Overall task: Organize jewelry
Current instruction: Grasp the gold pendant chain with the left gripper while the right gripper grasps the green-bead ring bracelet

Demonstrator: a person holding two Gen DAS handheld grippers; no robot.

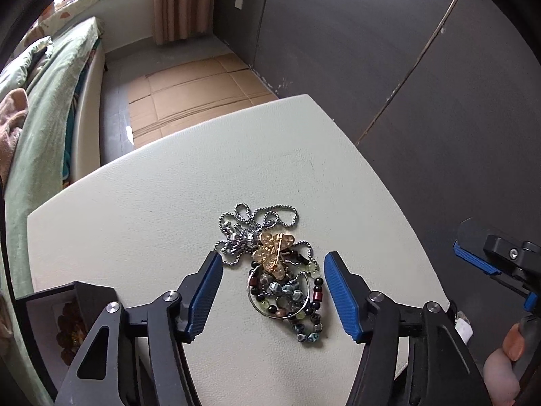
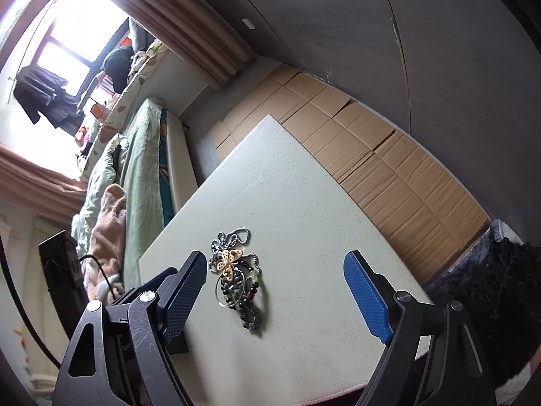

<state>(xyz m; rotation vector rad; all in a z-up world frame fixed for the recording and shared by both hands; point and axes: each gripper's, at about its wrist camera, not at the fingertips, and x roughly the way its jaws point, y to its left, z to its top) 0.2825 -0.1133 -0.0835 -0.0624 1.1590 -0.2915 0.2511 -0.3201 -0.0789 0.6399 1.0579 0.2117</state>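
Observation:
A tangled pile of jewelry lies on the white table (image 1: 142, 223): a silver ball chain (image 1: 257, 225), a gold butterfly brooch (image 1: 274, 252), a silver hoop (image 1: 306, 296) and dark bead bracelets (image 1: 309, 330). My left gripper (image 1: 273, 260) is open, its blue pads either side of the pile just above it. My right gripper (image 2: 275, 262) is open and empty, above the table with the pile (image 2: 236, 280) near its left finger. The right gripper also shows at the right edge of the left wrist view (image 1: 487, 260).
An open black jewelry box (image 1: 64, 324) sits at the table's near left corner. A bed with green bedding (image 1: 40, 128) lies to the left, flattened cardboard (image 1: 192, 98) covers the floor beyond the table, and a dark wall (image 1: 389, 44) stands on the right.

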